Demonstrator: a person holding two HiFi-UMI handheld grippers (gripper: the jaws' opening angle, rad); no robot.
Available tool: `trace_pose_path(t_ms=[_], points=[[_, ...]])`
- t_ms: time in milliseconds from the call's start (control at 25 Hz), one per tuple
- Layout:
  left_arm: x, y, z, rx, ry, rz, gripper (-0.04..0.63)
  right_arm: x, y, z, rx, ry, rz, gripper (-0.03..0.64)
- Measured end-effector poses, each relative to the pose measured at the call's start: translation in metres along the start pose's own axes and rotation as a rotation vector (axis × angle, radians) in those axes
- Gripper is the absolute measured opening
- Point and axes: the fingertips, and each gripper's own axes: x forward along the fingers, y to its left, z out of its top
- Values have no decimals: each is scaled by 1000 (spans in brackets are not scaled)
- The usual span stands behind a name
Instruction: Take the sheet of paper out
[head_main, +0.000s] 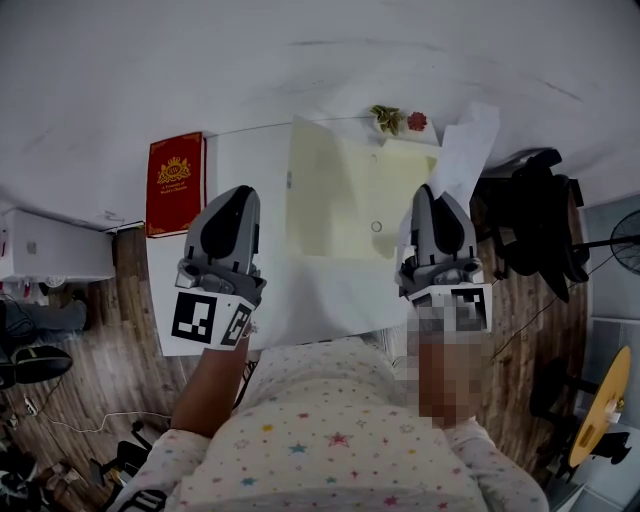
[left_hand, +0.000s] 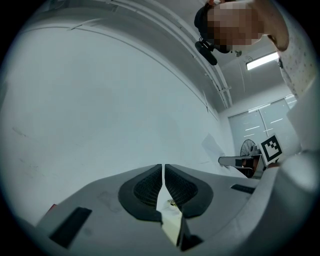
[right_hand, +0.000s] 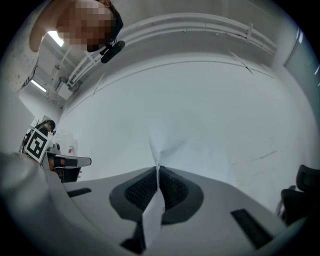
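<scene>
While left claw (left_hand: 163, 172) clamps yellowish folder (head_main: 340, 200) edge, right claw (right_hand: 158, 175) pinches paper sheet (right_hand: 172, 145), sheet sticking up beyond tips.

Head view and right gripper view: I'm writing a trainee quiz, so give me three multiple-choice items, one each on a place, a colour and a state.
1. In the head view, the red book lies:
A. left of the folder
B. on top of it
C. right of it

2. The folder is:
A. blue
B. pale yellow
C. black

3. The right hand-held gripper is:
A. open and empty
B. shut on the sheet of paper
C. shut on the book

Answers:
1. A, the book sits beyond the folder's left edge.
2. B, its face looks cream-yellow.
3. B, white paper runs between its closed pads.
</scene>
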Motion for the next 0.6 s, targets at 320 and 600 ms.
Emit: trace_pose_path(t_ms=[320,600], points=[[-1,5,-1,1,-11,12,26,1,6,-2,3,5,14,14],[-2,6,-9,-4,1,12,26,0,9,-10,8,11,12,14]])
